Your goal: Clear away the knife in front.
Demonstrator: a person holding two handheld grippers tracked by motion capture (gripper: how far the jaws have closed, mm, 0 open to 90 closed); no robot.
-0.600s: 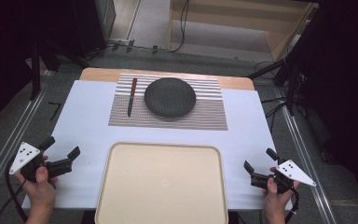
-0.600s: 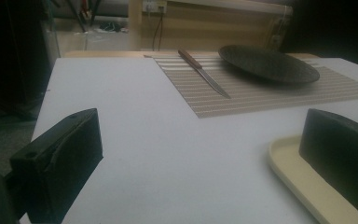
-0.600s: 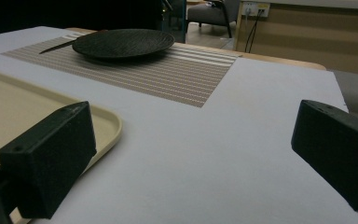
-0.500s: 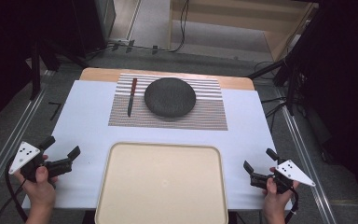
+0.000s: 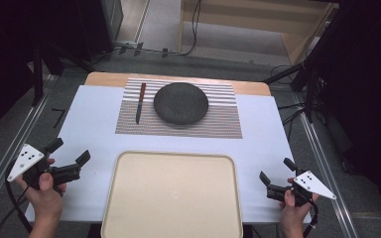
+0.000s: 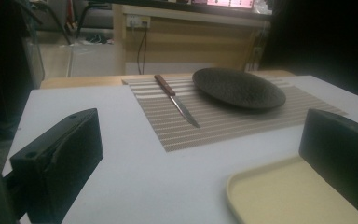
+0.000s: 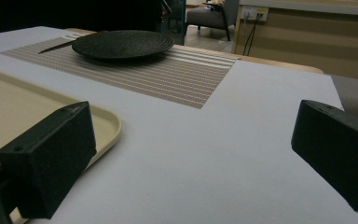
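Note:
A dark round plate (image 5: 181,102) (image 6: 238,87) (image 7: 122,44) lies on a striped placemat (image 5: 218,119) at the far middle of the table. Left of it on the mat lies a knife (image 5: 140,101) (image 6: 177,100) with a reddish-brown handle. A beige tray (image 5: 173,198) (image 6: 279,196) (image 7: 23,107) sits bare at the near edge. My left gripper (image 5: 68,152) is open over the table, left of the tray, holding nothing. My right gripper (image 5: 277,170) is open to the tray's right, also holding nothing.
A white sheet (image 5: 92,119) covers the table, with a wooden edge (image 5: 104,78) at the far side. Metal rails (image 5: 10,148) run along both sides. Cables and wooden furniture (image 5: 258,25) stand on the floor beyond.

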